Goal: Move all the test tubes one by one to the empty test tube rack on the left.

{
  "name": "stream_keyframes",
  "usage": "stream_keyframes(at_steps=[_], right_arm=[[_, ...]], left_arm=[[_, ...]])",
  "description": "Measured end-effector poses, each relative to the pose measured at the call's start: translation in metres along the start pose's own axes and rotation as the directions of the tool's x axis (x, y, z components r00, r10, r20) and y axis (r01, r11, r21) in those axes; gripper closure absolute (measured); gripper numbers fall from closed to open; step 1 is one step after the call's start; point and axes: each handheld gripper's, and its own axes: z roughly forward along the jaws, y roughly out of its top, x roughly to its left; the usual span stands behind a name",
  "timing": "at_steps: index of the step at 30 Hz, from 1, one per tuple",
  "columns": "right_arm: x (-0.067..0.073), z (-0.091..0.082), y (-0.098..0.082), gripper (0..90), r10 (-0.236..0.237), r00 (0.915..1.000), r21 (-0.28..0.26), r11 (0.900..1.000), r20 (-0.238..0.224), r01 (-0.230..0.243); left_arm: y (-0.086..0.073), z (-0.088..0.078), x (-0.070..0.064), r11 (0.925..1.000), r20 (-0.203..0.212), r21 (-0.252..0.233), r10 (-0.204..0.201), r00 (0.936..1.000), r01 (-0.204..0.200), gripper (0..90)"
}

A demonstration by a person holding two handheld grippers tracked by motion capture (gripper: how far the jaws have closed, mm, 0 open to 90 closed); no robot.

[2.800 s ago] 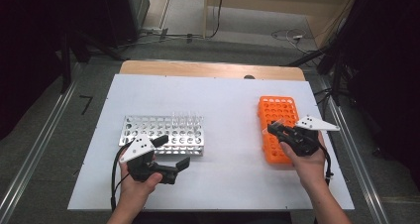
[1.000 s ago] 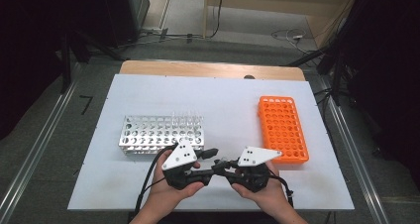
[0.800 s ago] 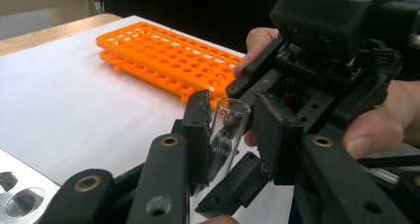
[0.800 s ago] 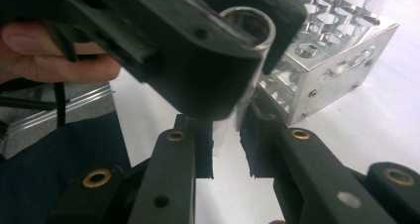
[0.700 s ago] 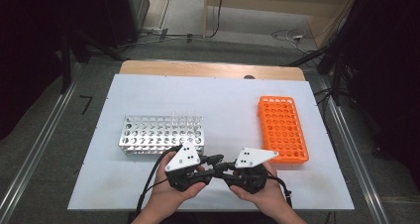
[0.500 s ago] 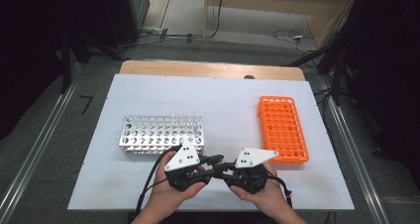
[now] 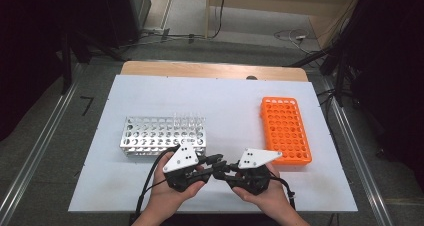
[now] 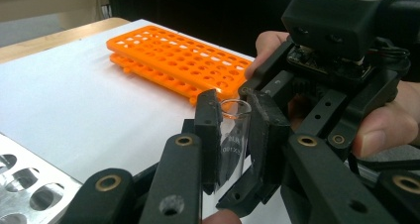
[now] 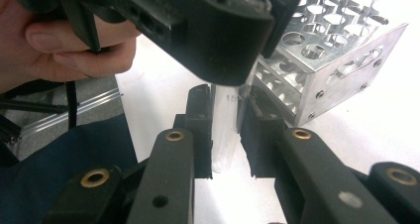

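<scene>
I hold one clear glass test tube [image 8: 232,137] between my two grippers, low over the near edge of the white tabletop [image 7: 225,101], in front of the racks. My left gripper [image 7: 212,161] has just closed its jaws on the tube, and in the left gripper view the pads press on it from both sides, just below its open rim. My right gripper [image 7: 225,167] pinches the same tube; in the right gripper view its two pads clamp the glass on either side, with the left gripper's black body right above them.

In the left gripper view the tube's long axis runs upward along my jaws, open mouth at the top toward the other gripper, with faint printing on its wall. In the high view the two grippers meet nose to nose, so the tube lies between them, too small there for me to tell its tilt.

I count two racks. One silver metal rack [image 7: 162,136] sits to the left, just behind my left hand [image 7: 170,193], with several clear tubes [image 7: 189,120] standing upright at its right end; I cannot count them. One orange plastic rack [image 7: 285,128] lies to the right, beyond my right hand [image 7: 265,196].
</scene>
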Motion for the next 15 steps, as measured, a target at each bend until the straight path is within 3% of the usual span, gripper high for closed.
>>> stream_keyframes(at_steps=[9,15], right_arm=[[-0.0012,-0.0011,-0.0010,56.0,0.006,1.0000,-0.023,1.000,-0.002,-0.006],[-0.0013,-0.0025,-0.0009,32.4,-0.002,1.0000,-0.032,0.999,-0.003,0.002]], left_arm=[[0.0007,-0.0057,0.0051,0.9996,-0.019,-0.022,-0.019,0.9996,0.018,76.4],[0.0014,-0.0103,0.0084,0.9989,-0.030,-0.036,-0.030,0.9991,0.029,76.4]])
